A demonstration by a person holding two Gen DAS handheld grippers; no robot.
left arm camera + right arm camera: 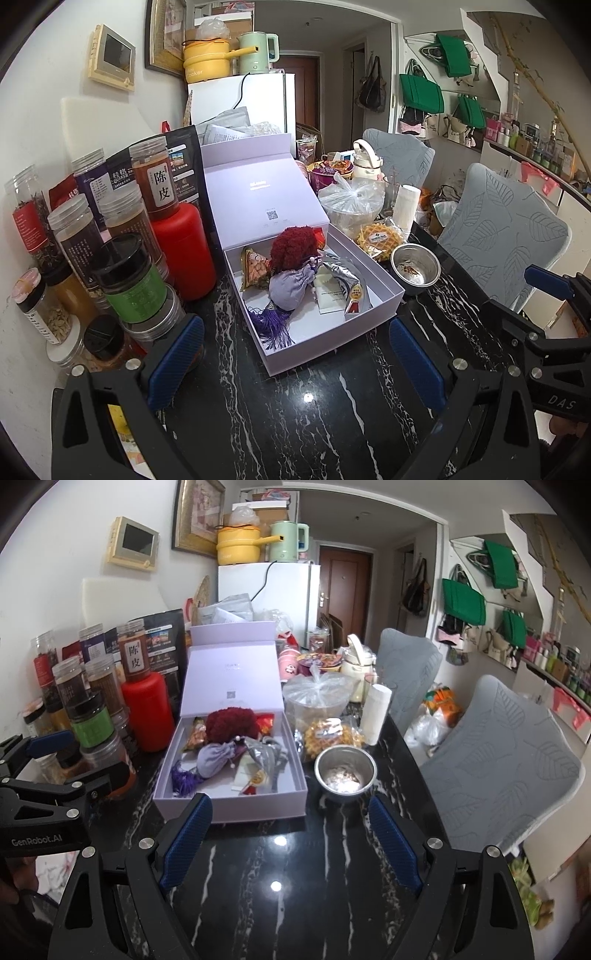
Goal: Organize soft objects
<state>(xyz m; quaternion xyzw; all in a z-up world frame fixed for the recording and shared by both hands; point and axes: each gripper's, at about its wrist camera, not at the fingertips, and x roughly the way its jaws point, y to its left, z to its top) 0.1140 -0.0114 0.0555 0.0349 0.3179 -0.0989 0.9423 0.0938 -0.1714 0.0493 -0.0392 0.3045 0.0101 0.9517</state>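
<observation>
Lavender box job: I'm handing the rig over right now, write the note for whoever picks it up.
Left tool: open, empty, over the bare black table.
Right tool: open, empty, just short of the box front.
Lavender box: lid up, holding the red fuzzy ball, lilac drawstring pouch, purple tassel, silver packet and a white card.
Done: soft items appear to be inside.
Left: probably tidy the contents and close the lid. The steel bowl sits beside the box.
</observation>
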